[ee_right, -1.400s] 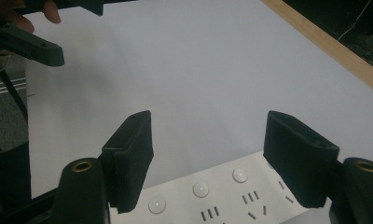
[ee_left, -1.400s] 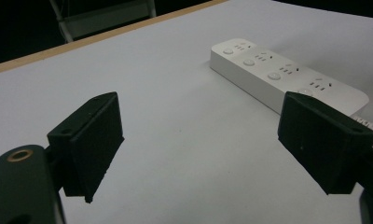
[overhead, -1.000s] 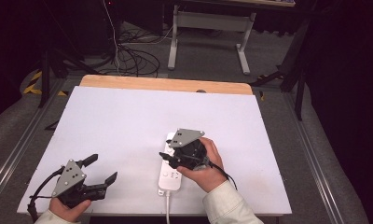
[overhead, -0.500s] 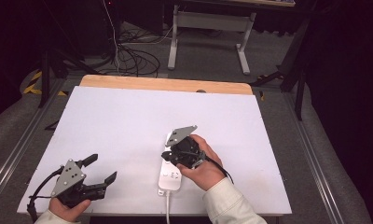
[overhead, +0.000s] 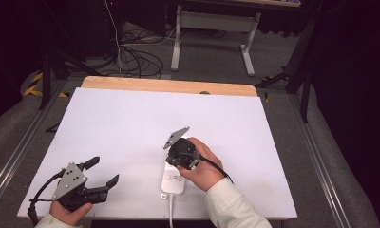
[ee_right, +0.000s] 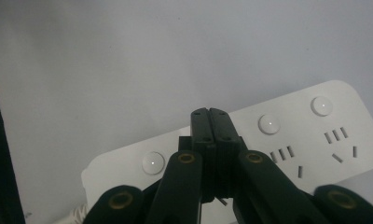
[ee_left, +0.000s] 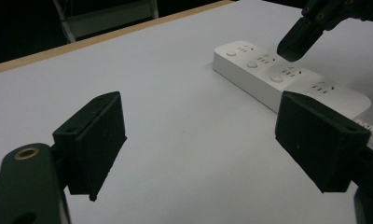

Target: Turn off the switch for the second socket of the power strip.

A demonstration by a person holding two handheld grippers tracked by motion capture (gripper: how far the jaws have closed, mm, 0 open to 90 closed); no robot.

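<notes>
Right gripper view: closed right hand-held gripper [ee_right: 209, 112] poised above power strip [ee_right: 315, 135].

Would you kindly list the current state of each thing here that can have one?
Power strip: flat on the table, no plugs in the sockets that show, no lights seen on its buttons.
Right gripper: jaws shut, empty, tips pointing down over the strip; touching or not, cannot tell.
Left gripper: jaws open, empty, low over the table to the strip's left.
</notes>
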